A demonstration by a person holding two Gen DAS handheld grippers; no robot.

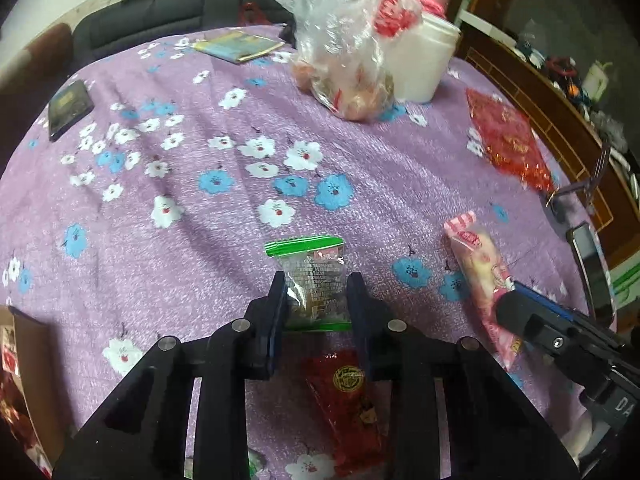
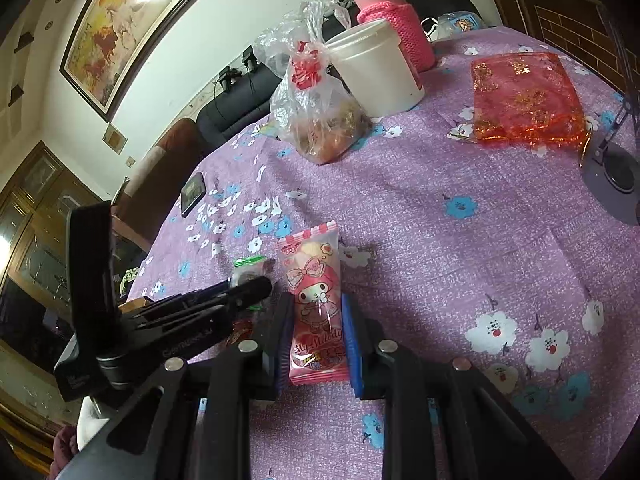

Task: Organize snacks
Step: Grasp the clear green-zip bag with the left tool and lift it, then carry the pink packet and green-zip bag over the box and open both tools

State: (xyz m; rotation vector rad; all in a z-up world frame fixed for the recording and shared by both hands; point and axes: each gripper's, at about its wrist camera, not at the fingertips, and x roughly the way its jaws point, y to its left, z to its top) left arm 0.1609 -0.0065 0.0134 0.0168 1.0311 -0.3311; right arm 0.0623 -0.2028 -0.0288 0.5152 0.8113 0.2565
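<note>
Left tool (image 1: 316, 300): closed onto the green-edged snack packet (image 1: 310, 276), low centre over the table (image 1: 160, 240).
Right tool (image 2: 318, 332): pinching the pink cartoon snack (image 2: 318, 300) at its lower half.
Risk: slick wrappers could slide out; the tools sit close, at 3 o'clock of one another, and may collide.
Unclear: whether either packet is lifted; the red packet (image 1: 346, 400) is partly hidden.

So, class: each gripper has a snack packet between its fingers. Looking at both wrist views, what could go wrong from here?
1. The left gripper pinches the green-edged packet at its lower half only; the thin wrapper could slip or its contents get crushed.
2. The right gripper holds the pink My Melody packet near its bottom end, so the long free end may droop or swing.
3. The grippers sit close together and could collide.
</note>
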